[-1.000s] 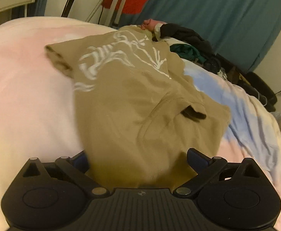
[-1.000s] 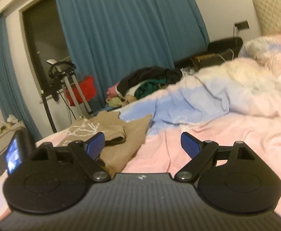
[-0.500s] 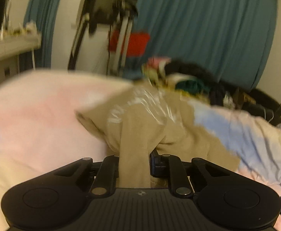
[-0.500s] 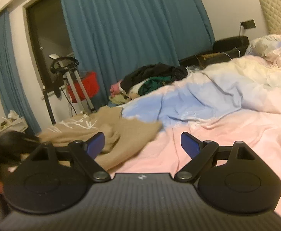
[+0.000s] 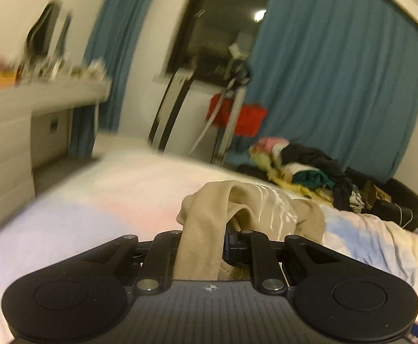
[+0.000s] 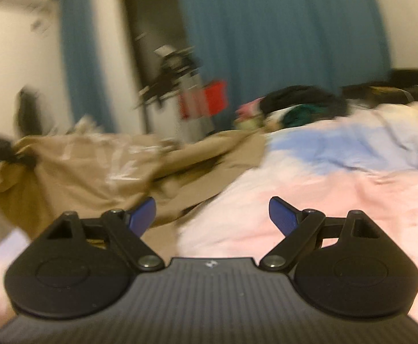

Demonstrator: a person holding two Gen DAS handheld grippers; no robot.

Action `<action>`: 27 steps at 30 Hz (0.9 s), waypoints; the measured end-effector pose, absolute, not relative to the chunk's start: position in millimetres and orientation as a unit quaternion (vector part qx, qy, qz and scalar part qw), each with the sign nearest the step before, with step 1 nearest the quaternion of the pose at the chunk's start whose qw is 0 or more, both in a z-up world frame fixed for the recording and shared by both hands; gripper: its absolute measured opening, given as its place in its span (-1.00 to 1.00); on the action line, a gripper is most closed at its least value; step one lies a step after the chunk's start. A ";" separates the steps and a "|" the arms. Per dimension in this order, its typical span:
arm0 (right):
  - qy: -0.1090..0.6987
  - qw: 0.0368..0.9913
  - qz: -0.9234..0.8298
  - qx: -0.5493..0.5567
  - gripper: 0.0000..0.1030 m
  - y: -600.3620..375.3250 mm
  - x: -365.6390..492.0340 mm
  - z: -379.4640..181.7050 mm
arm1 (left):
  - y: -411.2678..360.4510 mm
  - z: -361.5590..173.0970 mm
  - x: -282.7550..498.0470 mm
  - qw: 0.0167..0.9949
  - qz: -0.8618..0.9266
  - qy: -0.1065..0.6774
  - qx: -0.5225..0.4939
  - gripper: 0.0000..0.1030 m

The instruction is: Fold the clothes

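Right gripper (image 6: 212,215) with blue-padded fingers (image 6: 282,215) spread wide, nothing between them, blurred tan T-shirt (image 6: 94,169) with white print lifted at left, pink and blue duvet (image 6: 323,177), clothes pile (image 6: 295,106), teal curtain (image 6: 280,34) behind

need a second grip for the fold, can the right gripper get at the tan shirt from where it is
Probably yes. The right gripper is open, and the tan shirt lies just past its left finger on the bed, with nothing between them. The left gripper already holds it.
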State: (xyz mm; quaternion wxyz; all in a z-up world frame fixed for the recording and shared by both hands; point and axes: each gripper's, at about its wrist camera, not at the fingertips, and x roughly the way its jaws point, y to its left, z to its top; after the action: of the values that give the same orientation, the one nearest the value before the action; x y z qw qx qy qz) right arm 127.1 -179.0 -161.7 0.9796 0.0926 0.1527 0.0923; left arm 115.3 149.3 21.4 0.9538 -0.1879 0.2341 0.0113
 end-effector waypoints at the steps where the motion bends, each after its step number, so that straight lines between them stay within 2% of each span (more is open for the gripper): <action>1: 0.160 0.978 0.109 0.074 0.70 -166.0 126.4 -162.5 | 159.1 16.9 115.4 0.943 0.006 0.251 -0.217 -0.67; 5: 0.184 0.970 0.154 0.045 0.69 -115.2 141.0 -171.7 | 186.6 8.2 119.3 0.916 -0.013 0.277 -0.290 -0.66; 12: 0.214 0.953 0.212 0.029 0.69 -33.2 183.4 -190.0 | 197.0 1.5 121.7 0.915 -0.017 0.276 -0.295 -0.65; 17: 0.185 0.952 0.243 -0.001 0.69 1.5 190.6 -200.2 | 193.8 -8.5 134.3 0.913 -0.013 0.275 -0.299 -0.65; 22: 0.191 0.970 0.141 0.051 0.69 -31.9 203.1 -201.2 | 188.3 -12.3 142.1 0.914 -0.012 0.280 -0.294 -0.65; 27: 0.138 0.980 0.048 0.135 0.69 -82.3 202.6 -174.3 | 172.4 -10.3 139.1 0.923 -0.037 0.279 -0.264 -0.64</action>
State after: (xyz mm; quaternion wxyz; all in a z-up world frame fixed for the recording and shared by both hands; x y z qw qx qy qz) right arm 202.6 -82.3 -174.3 0.9800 0.1349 0.1380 0.0479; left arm 139.1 172.4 -10.3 0.9225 -0.2637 0.2793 -0.0370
